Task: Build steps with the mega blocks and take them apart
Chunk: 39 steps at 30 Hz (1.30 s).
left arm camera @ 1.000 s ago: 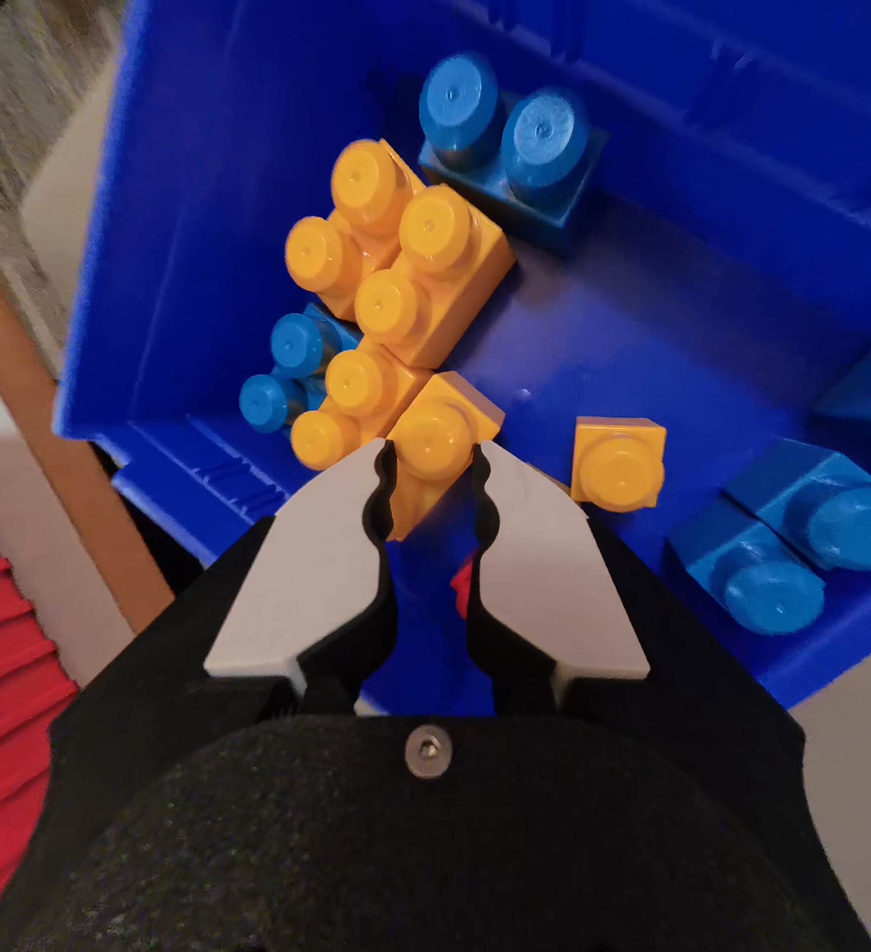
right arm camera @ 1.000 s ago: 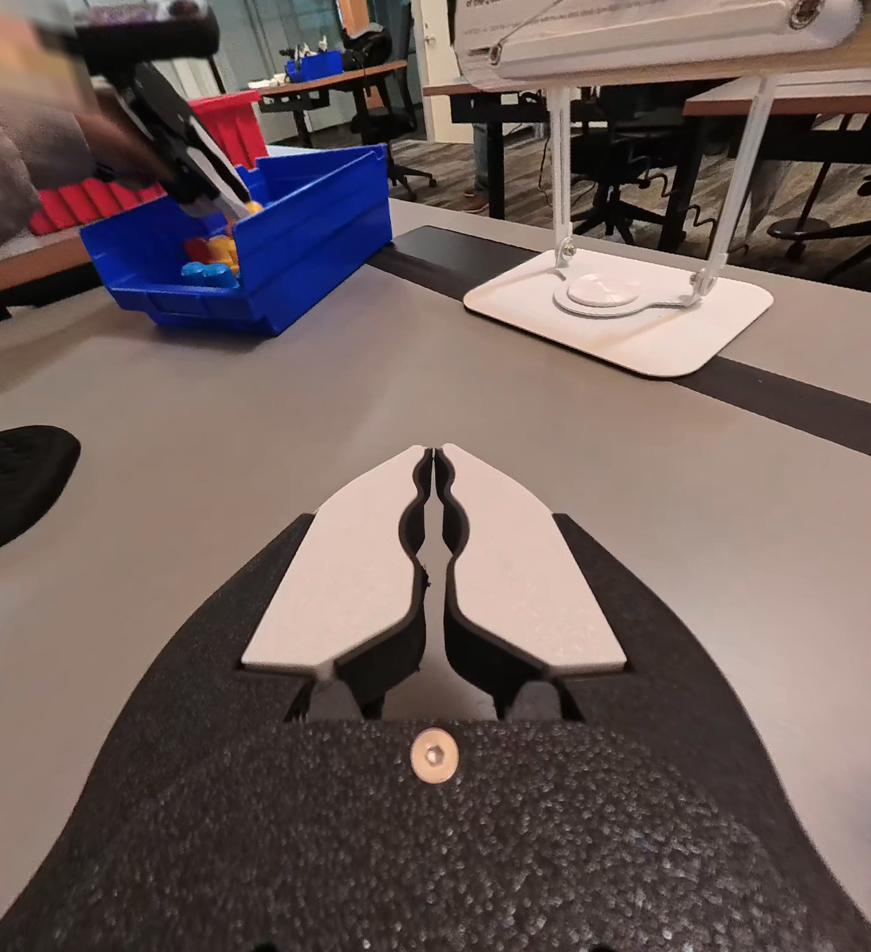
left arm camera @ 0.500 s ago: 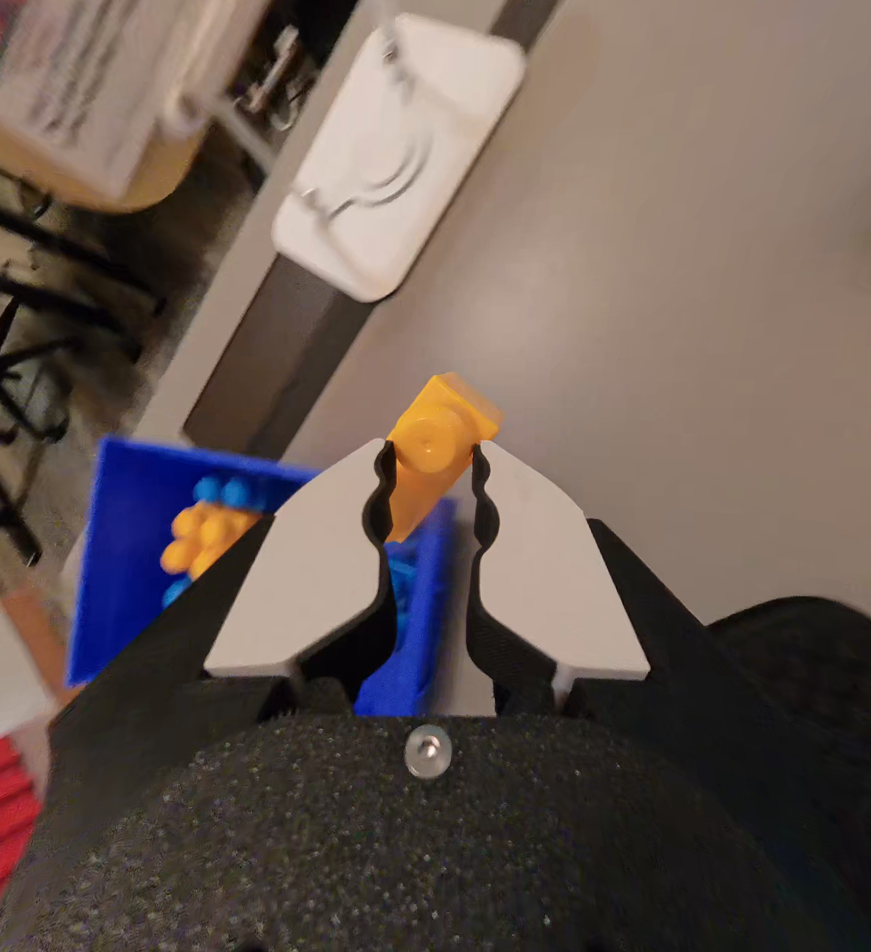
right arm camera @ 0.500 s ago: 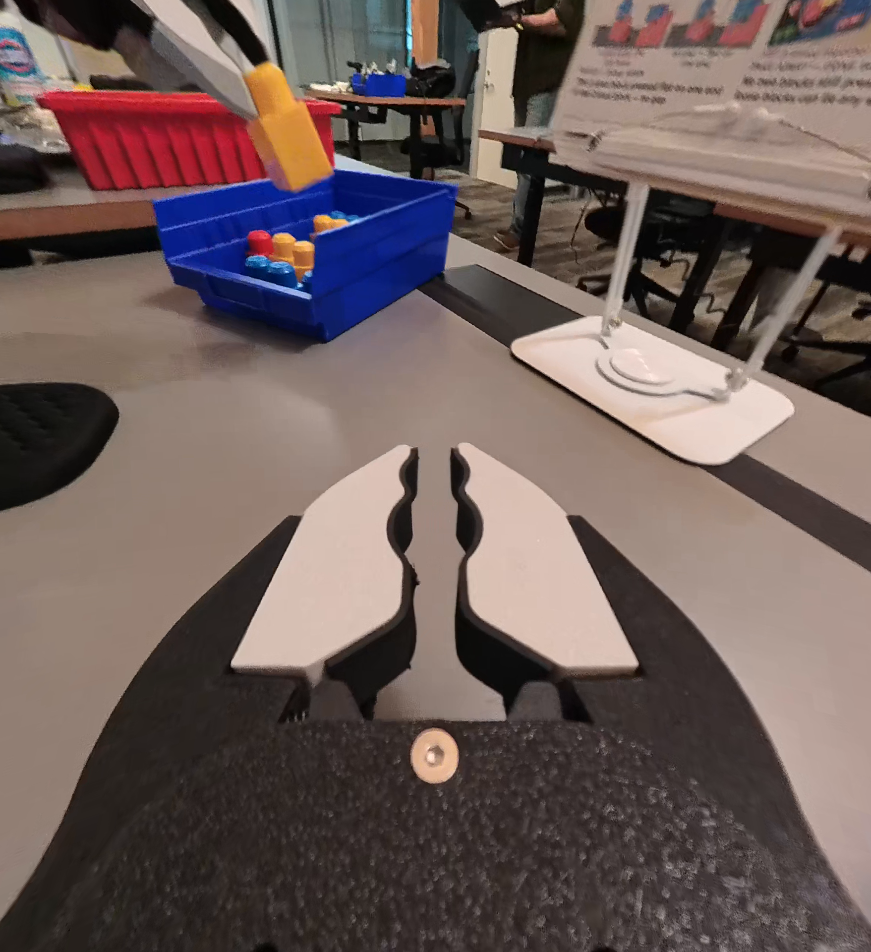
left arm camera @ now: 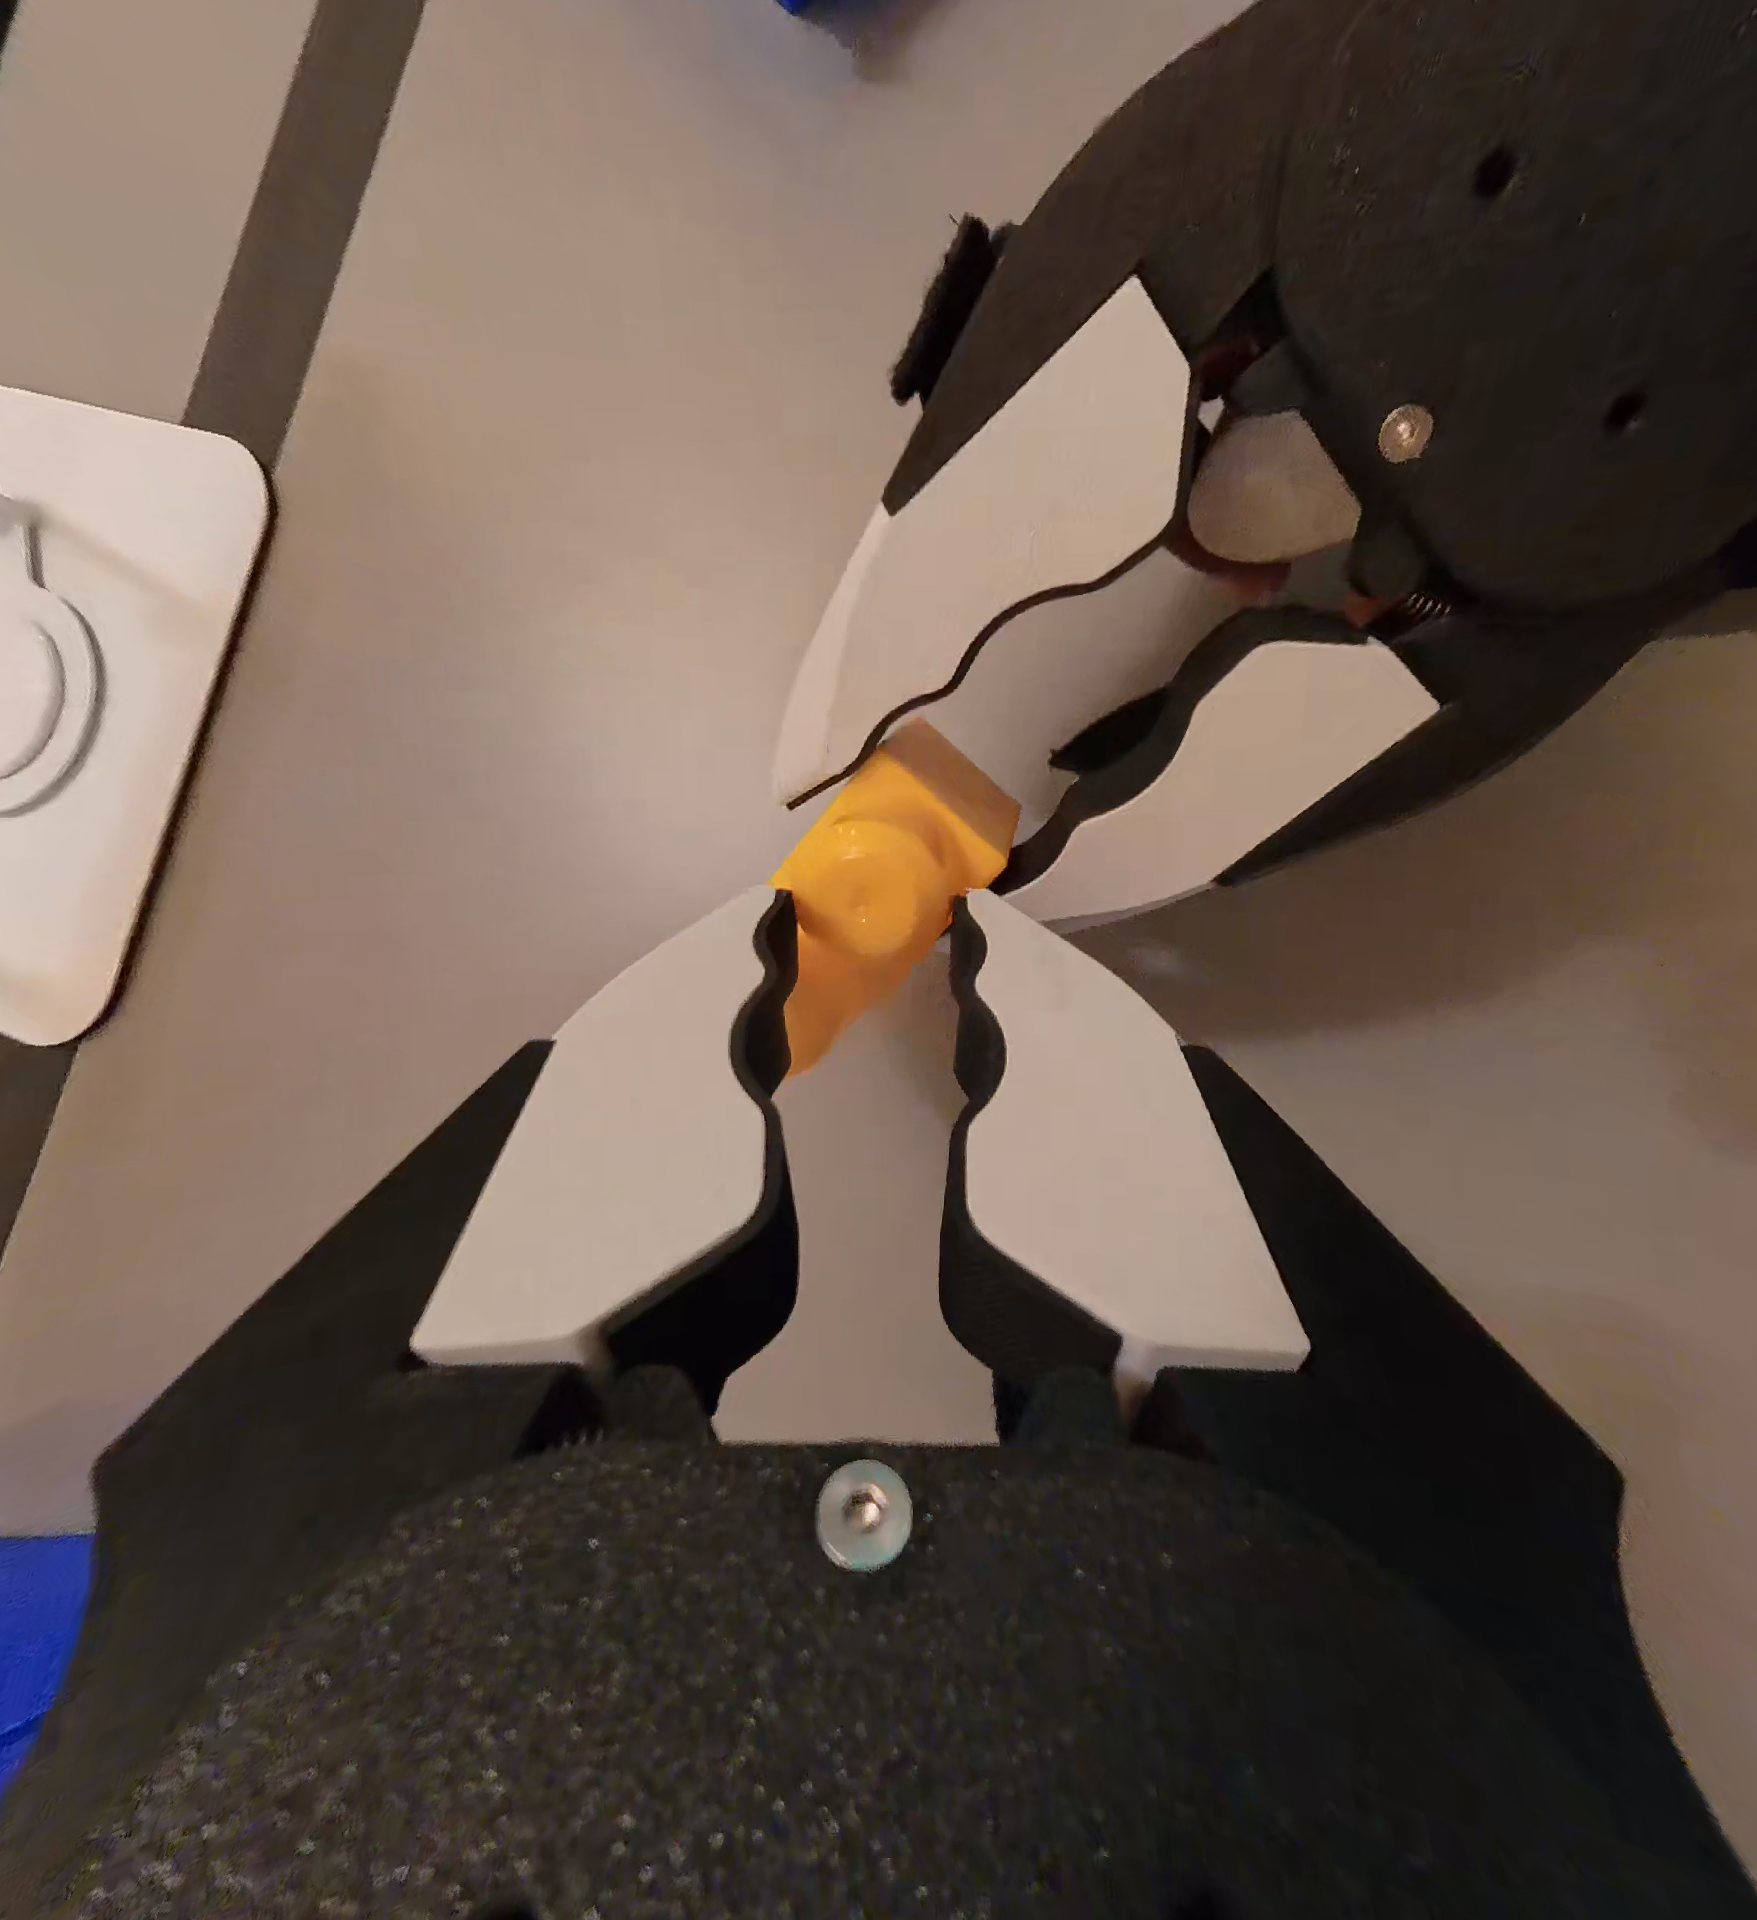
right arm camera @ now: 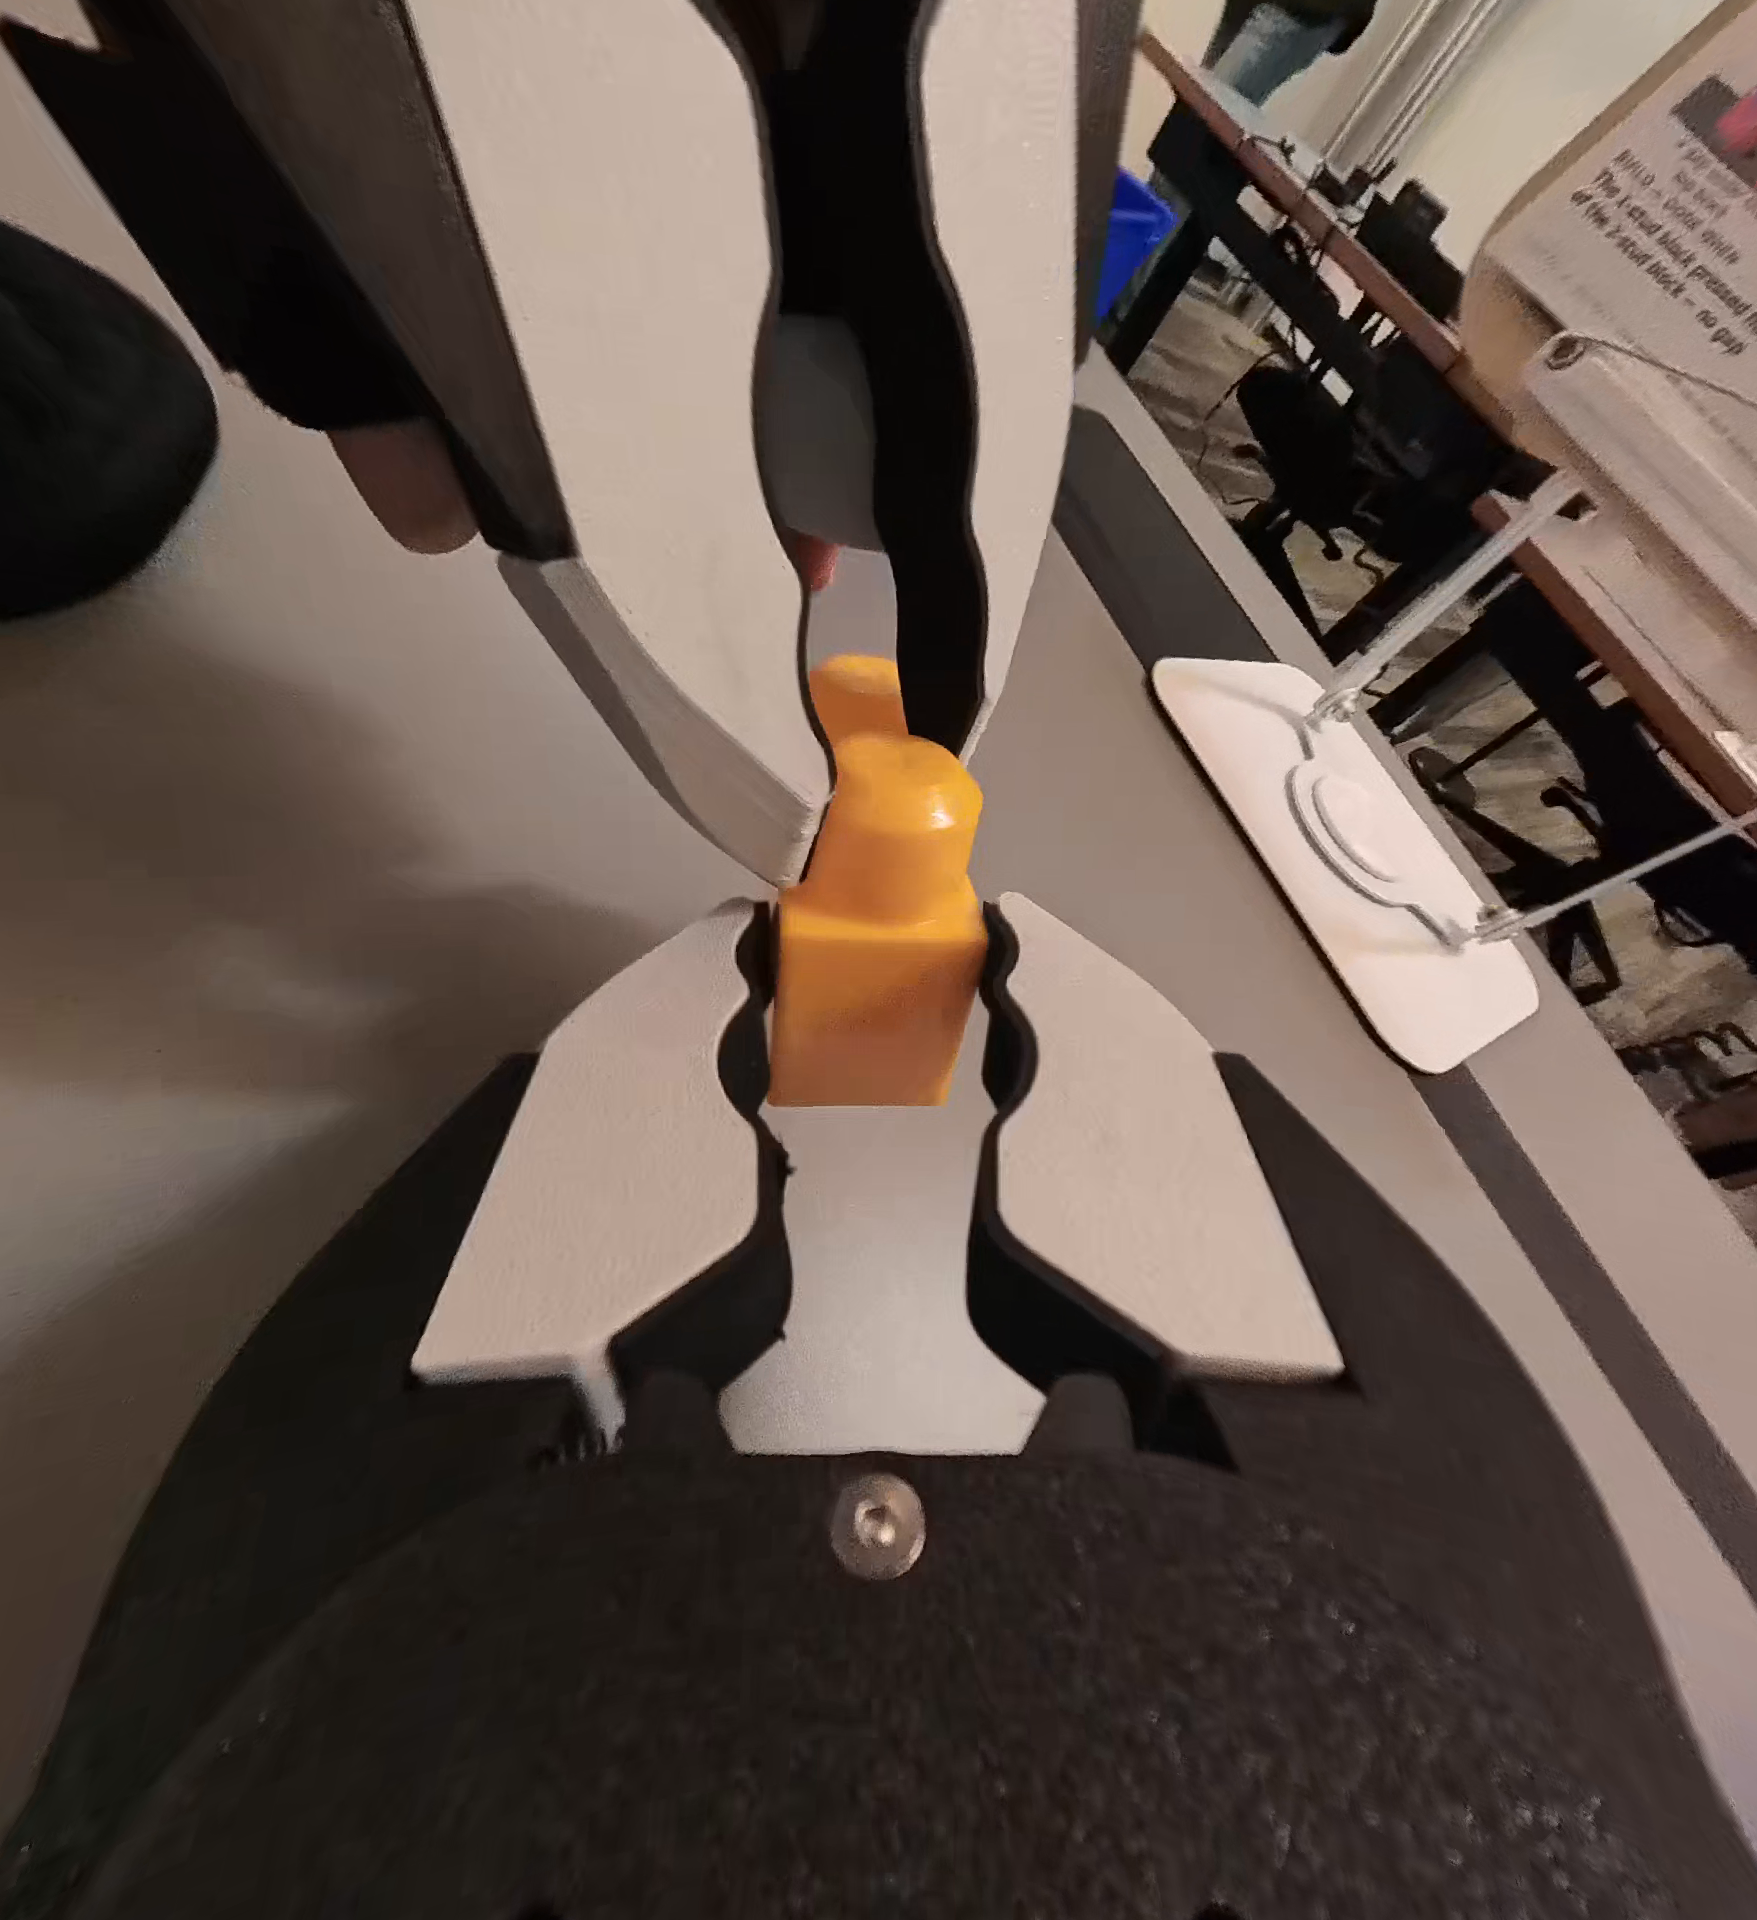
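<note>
The orange two-stud block (left arm camera: 879, 894) hangs above the grey worktop (left arm camera: 562, 436), caught between both claws. The left claw (left arm camera: 866, 914) pinches it at the studs, its jaws closed narrowly on the block. The right claw (right arm camera: 879, 940), coming from the opposite side, has its fingertips against the block's lower body on both flanks, gripping it too. A white stand base (left arm camera: 63, 707) lies well apart on the worktop.
</note>
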{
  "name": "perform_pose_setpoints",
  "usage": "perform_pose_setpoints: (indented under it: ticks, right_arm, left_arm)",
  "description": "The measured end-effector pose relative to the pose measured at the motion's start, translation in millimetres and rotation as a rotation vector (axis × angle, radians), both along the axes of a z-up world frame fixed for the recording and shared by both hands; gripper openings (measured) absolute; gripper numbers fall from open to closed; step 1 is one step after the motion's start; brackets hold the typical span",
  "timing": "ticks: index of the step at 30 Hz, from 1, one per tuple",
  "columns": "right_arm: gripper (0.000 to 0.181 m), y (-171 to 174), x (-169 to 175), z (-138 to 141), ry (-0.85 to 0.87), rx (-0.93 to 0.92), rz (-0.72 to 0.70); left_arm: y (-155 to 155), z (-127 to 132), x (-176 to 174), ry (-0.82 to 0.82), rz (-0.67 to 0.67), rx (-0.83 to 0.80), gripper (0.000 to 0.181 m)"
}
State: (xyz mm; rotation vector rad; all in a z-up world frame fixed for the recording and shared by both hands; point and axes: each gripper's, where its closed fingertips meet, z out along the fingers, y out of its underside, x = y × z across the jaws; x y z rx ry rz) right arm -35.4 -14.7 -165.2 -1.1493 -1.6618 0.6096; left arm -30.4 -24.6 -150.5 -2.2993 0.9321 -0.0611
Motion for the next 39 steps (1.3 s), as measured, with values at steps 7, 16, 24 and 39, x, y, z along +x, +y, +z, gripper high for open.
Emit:
perform_pose_setpoints:
  ticks: [7,16,24,39]
  right_arm:
    - [0.037,-17,15,-14,-0.067,-0.326,0.229]
    - [0.037,-14,46,-66,-0.388,-0.205,0.284]
    - [0.048,-17,53,-67,-0.435,-0.233,0.298]
    - [0.059,-2,49,-22,-0.206,-0.351,0.270]
  left_arm:
    - [-10,12,-5,-0.212,-0.038,0.073,0.033]
    - [-22,-2,-37,-0.435,0.046,0.119,0.033]
    - [-24,6,-128,-0.262,0.236,0.207,0.031]
    - [-91,0,-397,0.378,0.528,-0.239,0.040]
